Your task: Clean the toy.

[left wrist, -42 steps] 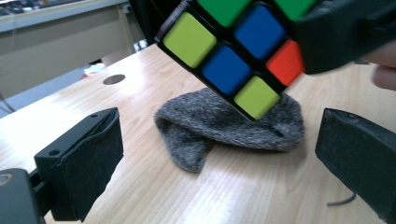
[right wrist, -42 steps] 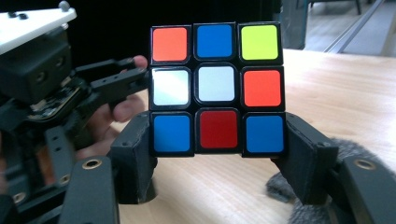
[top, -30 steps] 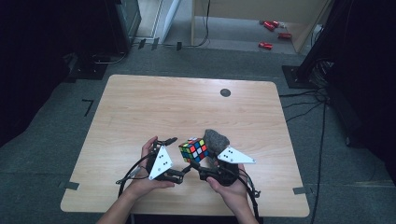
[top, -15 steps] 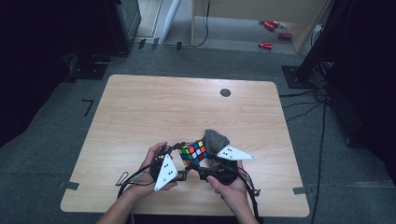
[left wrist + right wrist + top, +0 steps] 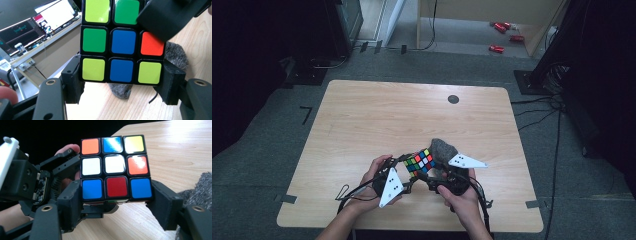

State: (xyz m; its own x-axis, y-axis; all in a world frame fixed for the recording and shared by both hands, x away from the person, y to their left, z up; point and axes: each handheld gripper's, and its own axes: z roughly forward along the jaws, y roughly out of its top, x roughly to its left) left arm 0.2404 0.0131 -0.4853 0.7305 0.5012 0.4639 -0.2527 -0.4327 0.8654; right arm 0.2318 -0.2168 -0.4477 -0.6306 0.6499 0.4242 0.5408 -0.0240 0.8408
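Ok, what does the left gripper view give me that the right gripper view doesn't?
Left gripper view: the cube face of green, blue, yellow-green and orange squares, lit monitors behind, and the left gripper with its fingers, which have just been closing, pressed on the bottom row. Right gripper view: the white-centred face with a blue-red-blue bottom row, and the left gripper's body and white plate beside it. Both: the cube held above the wooden table, near a grey fuzzy lump.
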